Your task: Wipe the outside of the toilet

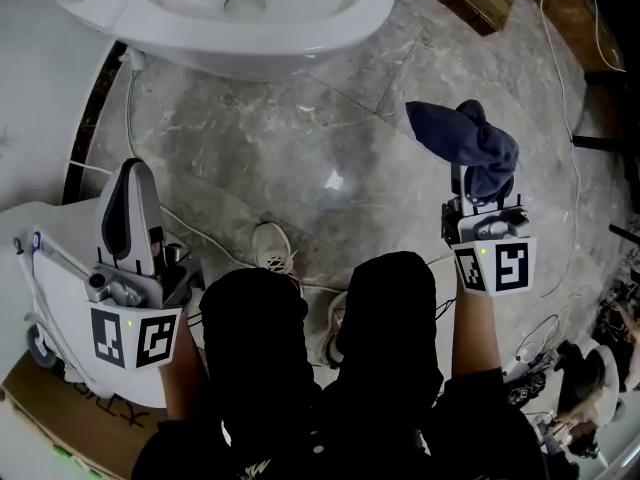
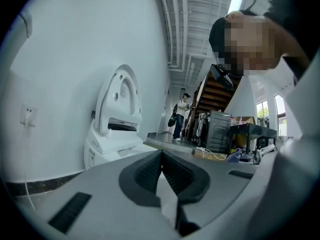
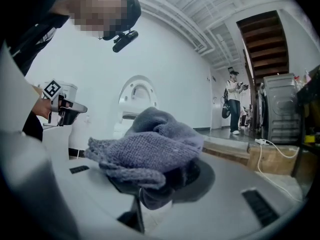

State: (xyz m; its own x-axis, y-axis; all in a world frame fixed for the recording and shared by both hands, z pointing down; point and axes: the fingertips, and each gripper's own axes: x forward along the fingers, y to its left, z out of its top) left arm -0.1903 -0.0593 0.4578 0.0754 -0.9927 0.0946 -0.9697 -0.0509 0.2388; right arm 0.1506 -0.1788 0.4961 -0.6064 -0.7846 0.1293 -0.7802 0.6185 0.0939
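Right gripper (image 1: 476, 183) clamped on the blue cloth (image 1: 470, 136); left gripper (image 1: 128, 190) closed, empty. Toilet (image 1: 285, 43) sits ahead-left of cloth, well apart. Right arm's reach, I'd say.

Person's left tool (image 1: 133, 183) held low at left side, jaws pressed together, nothing between them. Person's right tool (image 1: 480, 190) pointed forward at right side, jaws clamped on dark blue cloth (image 1: 470, 138) bunched over tips. Both forearms (image 1: 478, 333) extended ahead, tools well apart.
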